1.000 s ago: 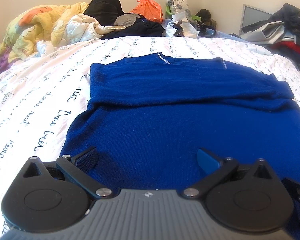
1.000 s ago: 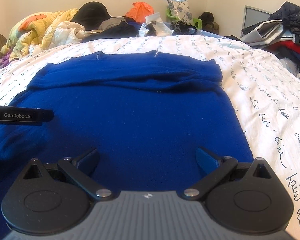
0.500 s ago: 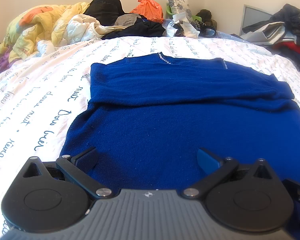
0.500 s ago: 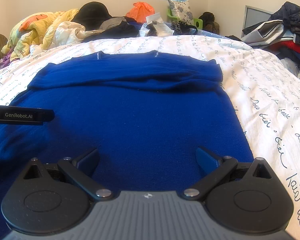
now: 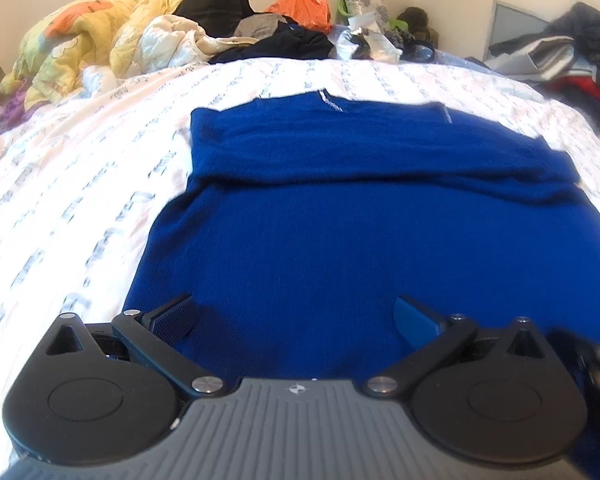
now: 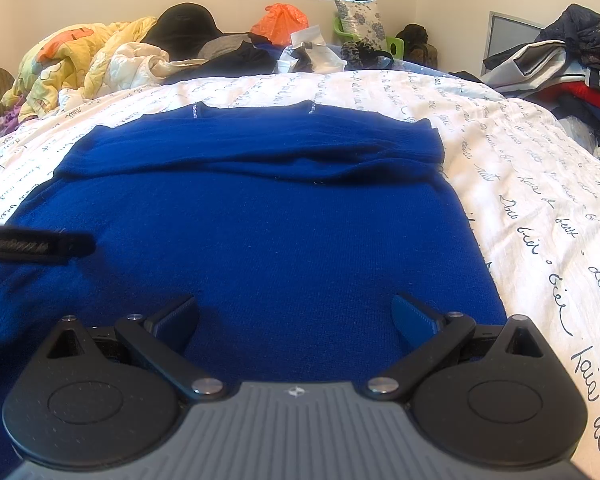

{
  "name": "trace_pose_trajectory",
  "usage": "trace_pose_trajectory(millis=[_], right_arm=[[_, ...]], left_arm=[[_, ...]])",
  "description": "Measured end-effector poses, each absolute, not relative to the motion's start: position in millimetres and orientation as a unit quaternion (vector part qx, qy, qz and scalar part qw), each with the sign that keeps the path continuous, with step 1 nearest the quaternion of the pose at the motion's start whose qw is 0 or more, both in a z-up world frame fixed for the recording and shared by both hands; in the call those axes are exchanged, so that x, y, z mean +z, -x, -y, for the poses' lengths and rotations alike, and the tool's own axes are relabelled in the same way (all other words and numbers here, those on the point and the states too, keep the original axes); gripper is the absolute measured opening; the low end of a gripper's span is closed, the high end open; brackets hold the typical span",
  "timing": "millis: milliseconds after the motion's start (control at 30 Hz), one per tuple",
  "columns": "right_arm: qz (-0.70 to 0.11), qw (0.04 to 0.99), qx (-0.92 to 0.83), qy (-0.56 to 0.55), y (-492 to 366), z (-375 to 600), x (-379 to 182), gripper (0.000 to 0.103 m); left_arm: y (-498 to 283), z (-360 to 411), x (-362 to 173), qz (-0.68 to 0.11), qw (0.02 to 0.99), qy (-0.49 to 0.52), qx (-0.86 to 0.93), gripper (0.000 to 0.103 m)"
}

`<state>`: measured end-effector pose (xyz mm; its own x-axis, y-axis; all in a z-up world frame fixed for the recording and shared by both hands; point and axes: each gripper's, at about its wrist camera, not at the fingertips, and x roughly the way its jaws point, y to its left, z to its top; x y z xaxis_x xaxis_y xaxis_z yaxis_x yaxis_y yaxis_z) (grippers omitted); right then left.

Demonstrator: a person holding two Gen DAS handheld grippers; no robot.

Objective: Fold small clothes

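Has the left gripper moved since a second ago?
Yes. The left gripper has pulled slightly back and tipped down: in its view the sweater and the orange bag sit marginally higher and the image is motion-blurred.

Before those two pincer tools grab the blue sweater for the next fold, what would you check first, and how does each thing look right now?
1. Left gripper open, nothing held: ok.
2. Right gripper open, nothing held: ok.
3. Blue sweater lying flat on the white bedsheet: ok.
4. Far part already folded over, fairly smooth: ok.
5. Near hem within the fingers' reach: cannot tell, hidden below the grippers.
6. Clothes pile clear of the sweater: ok.
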<state>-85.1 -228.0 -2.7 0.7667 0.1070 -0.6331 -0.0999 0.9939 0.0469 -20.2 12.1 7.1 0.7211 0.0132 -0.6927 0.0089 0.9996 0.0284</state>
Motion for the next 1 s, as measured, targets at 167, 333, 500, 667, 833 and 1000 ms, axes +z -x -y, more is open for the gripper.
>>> trace_pose_trajectory(millis=[167,333,500,667,833,1000], right_arm=[[-0.342,0.937,0.07,-0.014,92.3,234.6,-1.1,0.103],[-0.36,0.928,0.093,-0.029,121.3,243.3,5.0,0.103],[-0.354,0.927,0.116,0.043,167.7,236.9,1.6,0.103],[-0.39,0.907,0.155,0.033,197.5,261.0,9.9,0.103],[-0.415,0.874,0.169,-0.187,204.2,353.3,38.1,0.103],[-0.471,0.8,0.178,-0.325,190.3,420.1,21.2,0.103]], left_arm=[[77.5,-15.3,9.4,-0.381,0.924,-0.023,-0.023,0.103],[140.9,-21.8,4.9,-0.371,0.927,-0.041,-0.044,0.103],[177.3,-24.2,3.6,-0.364,0.928,-0.054,-0.057,0.103],[179.8,-46.9,16.2,-0.398,0.915,-0.028,-0.062,0.103],[176.2,-109.8,25.1,-0.435,0.889,0.124,-0.072,0.103],[173.9,-158.4,13.5,-0.445,0.818,0.314,-0.185,0.103]])
